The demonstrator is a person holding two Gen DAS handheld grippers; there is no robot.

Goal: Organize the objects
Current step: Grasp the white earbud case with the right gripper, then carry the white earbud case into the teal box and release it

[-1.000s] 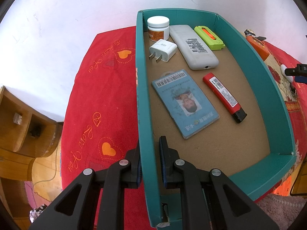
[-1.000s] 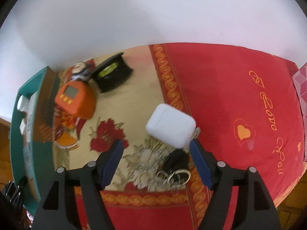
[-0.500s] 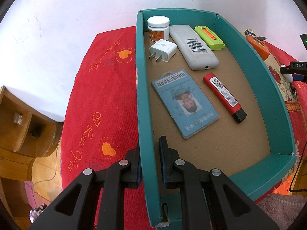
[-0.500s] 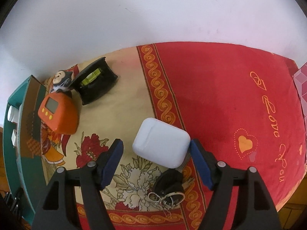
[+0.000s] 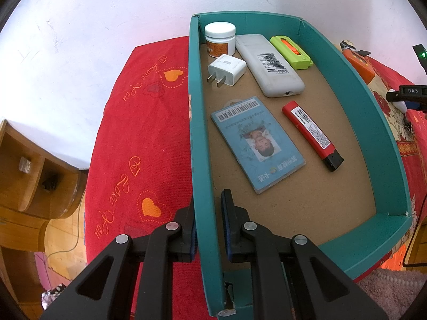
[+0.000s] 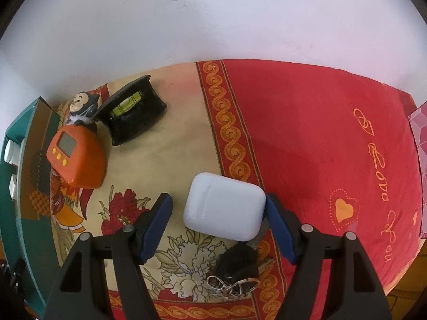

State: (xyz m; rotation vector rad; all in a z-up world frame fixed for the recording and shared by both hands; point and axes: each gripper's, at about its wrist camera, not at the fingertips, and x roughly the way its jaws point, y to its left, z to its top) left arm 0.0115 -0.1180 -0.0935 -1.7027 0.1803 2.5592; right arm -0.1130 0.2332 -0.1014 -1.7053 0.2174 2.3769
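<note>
Teal cardboard tray (image 5: 384, 144), brown fibreboard floor, thin walls: your left gripper (image 5: 207, 218) is clamped on its left wall, one pad outside, one inside.

Inside the tray:
- white plastic jar (image 5: 220, 38), round, orange label, in the far left corner
- white wall charger (image 5: 226, 70), boxy, two flat metal prongs, just in front of the jar
- off-white remote (image 5: 269, 65), long with rounded ends, back side up
- lime-green utility knife (image 5: 291, 52) with an orange slider, against the far right side
- blue ID card holder (image 5: 257, 144), flat, glossy, lying mid-floor
- red lighter (image 5: 312, 132), slim bar with a black tip, right of the card

Your right gripper (image 6: 218, 226) straddles the white earbud case (image 6: 224, 209), a smooth rounded-square shell lying on the cloth. Jaws are closing. The right blue pad (image 6: 279, 226) is at the case's edge; the left pad still shows a gap. Can't tell whether the right one is touching yet.

Black key fob with metal rings (image 6: 236, 272) sits just in front of the case, partly tucked under it.

Farther left, near the tray's outer wall: orange timer (image 6: 77, 157), domed body, grey screen, three yellow buttons; small cartoon figurine (image 6: 82, 105) behind it; black wedge-shaped spirit level (image 6: 132, 109) with a green vial.

Red woven tablecloth (image 6: 307, 138), embroidered orange hearts and script, cream floral centre panel.
</note>
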